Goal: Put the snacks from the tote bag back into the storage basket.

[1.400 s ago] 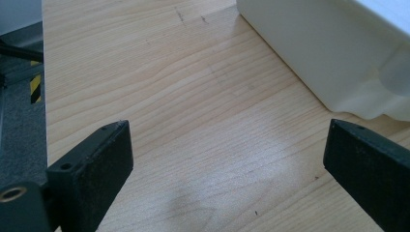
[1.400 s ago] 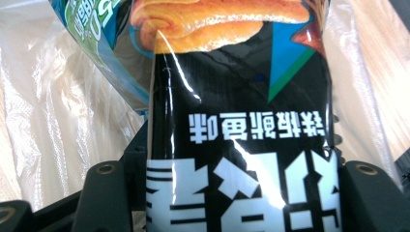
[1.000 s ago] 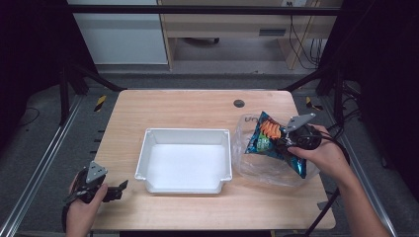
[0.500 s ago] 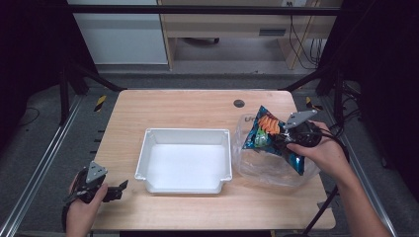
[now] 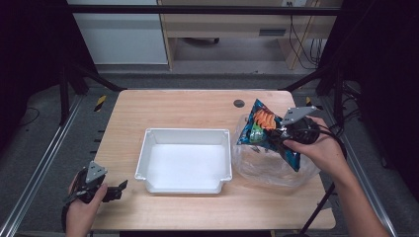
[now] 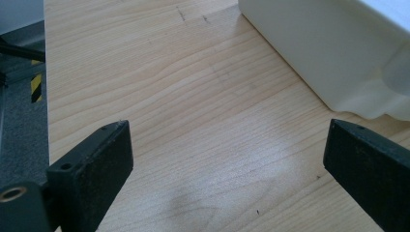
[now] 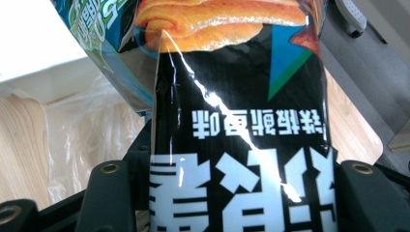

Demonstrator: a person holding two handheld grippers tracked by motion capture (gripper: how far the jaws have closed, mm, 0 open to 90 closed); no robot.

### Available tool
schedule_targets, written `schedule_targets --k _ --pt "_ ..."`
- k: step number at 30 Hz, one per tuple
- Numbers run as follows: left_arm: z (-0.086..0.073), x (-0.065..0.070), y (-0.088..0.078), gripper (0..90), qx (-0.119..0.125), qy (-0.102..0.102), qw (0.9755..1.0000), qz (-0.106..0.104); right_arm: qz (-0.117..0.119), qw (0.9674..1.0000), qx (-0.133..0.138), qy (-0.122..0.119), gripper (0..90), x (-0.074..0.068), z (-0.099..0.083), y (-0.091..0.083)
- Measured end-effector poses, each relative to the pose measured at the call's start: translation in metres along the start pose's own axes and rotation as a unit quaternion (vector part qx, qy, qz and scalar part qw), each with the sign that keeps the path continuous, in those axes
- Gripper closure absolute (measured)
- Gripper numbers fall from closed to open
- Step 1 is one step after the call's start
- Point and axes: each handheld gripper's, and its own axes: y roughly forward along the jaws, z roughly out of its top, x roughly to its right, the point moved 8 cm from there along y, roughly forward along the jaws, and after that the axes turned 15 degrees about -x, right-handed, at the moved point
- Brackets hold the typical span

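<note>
A blue and black snack bag (image 5: 259,129) printed with orange chips hangs tilted over a crumpled clear plastic bag (image 5: 271,169) at the table's right side. My right gripper (image 5: 276,138) is shut on the snack bag's lower part. In the right gripper view the snack bag (image 7: 237,121) stands between both black jaws of my right gripper (image 7: 227,193), with its print upside down. My left gripper (image 5: 117,190) rests at the table's front left corner. In the left gripper view my left gripper (image 6: 227,164) stands wide open over bare wood.
A white rectangular bin (image 5: 143,159) sits in the middle of the wooden table (image 5: 197,106), and its outer wall (image 6: 309,53) lies just ahead of the left jaws. A small dark round hole (image 5: 239,103) marks the far side. Black frame posts flank the table.
The right hand has lifted the snack bag a little higher above the clear plastic bag and slightly to the left. The left hand has stayed where it was.
</note>
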Motion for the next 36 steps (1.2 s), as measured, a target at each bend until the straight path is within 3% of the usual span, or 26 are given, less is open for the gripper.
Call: schedule_targets --k 12,36 --pt "-0.001 -0.002 -0.001 3.4 0.002 -0.002 1.0 0.005 0.001 0.9998 0.018 -0.005 41.4 -0.008 0.027 -0.006" --pt "-0.001 -0.001 0.0 3.3 0.0 -0.002 1.0 0.008 0.012 0.9984 0.043 -0.037 41.5 -0.036 0.086 0.003"
